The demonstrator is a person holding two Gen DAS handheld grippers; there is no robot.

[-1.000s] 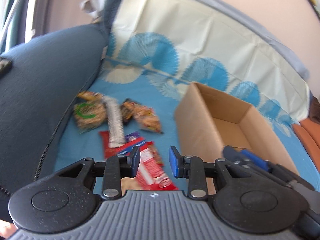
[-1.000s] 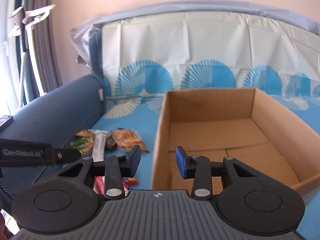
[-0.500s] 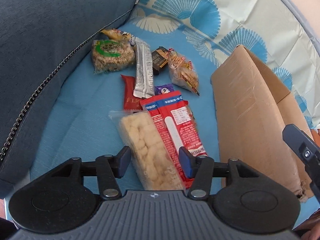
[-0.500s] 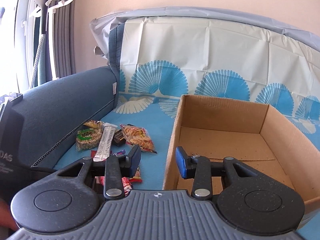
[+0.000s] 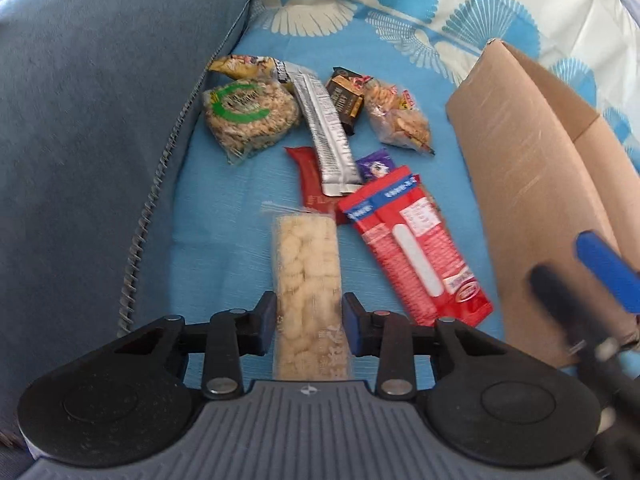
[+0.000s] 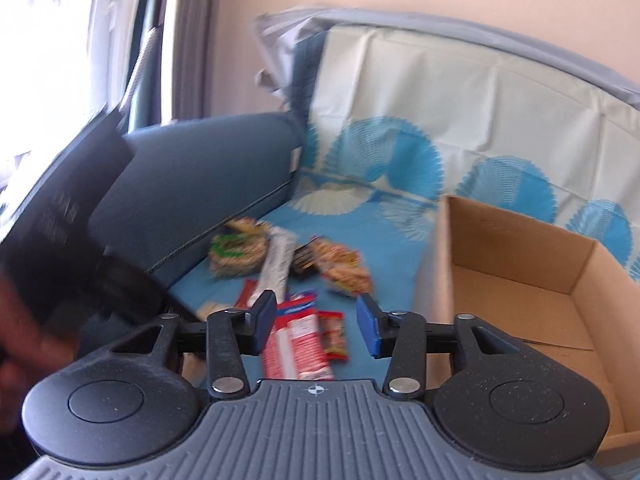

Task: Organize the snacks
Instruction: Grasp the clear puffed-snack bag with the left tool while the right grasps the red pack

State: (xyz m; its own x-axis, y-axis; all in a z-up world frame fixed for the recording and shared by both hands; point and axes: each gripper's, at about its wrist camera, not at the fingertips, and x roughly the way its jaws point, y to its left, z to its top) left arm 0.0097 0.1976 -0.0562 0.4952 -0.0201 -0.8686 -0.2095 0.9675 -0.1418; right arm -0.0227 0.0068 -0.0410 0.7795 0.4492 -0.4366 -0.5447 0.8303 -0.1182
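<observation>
Left gripper [image 5: 309, 324] pads flank the pale puffed-snack pack [image 5: 307, 280] (contact unclear) for boxing into the cardboard box [image 5: 532, 184]; right gripper [image 6: 316, 326] open, waiting.

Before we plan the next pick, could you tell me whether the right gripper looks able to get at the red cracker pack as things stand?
Probably yes. The right gripper is open and the red cracker pack lies on the blue cover below it, uncovered. The left gripper is closing on the pale puffed-snack pack alongside, so space is tight.

No lettering could be read; print on the red packet [image 5: 416, 248] and silver wrapper [image 5: 326, 132] was blurred.
</observation>
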